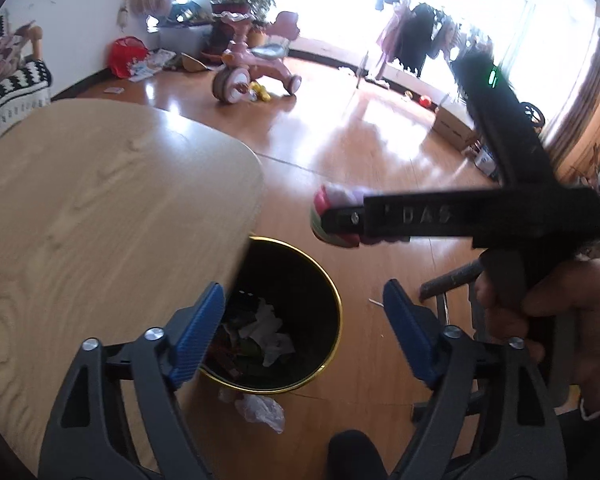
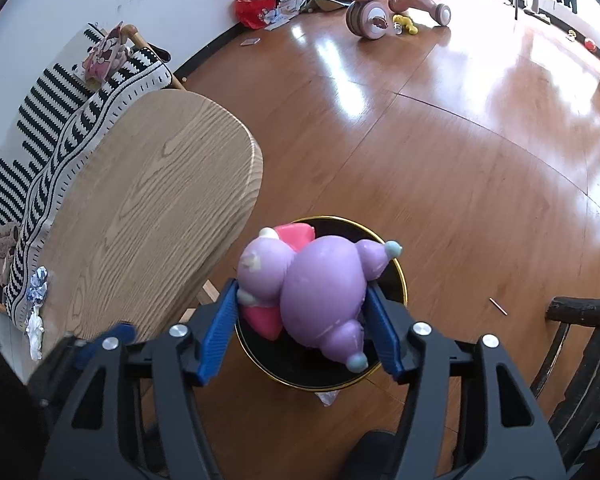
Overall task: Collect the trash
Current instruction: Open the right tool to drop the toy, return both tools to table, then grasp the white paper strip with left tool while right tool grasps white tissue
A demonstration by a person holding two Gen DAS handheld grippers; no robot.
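Observation:
A black trash bin with a gold rim [image 1: 336,300] stands on the wood floor beside the table and holds crumpled paper and wrappers [image 1: 266,332]. My left gripper [image 1: 304,328] is open and empty above the bin. My right gripper [image 2: 300,320] is shut on a purple and pink squishy toy [image 2: 320,284] and holds it over the bin [image 2: 396,268]. In the left wrist view the right gripper [image 1: 340,224] comes in from the right with the toy [image 1: 332,200] at its tip.
A light wood oval table [image 1: 100,208] lies at the left, also in the right wrist view [image 2: 152,208]. Crumpled foil [image 2: 36,292] sits at its edge. A plastic wrapper [image 1: 260,408] lies by the bin. A dark chair [image 2: 580,344] stands right. A pink tricycle [image 1: 252,68] stands far off.

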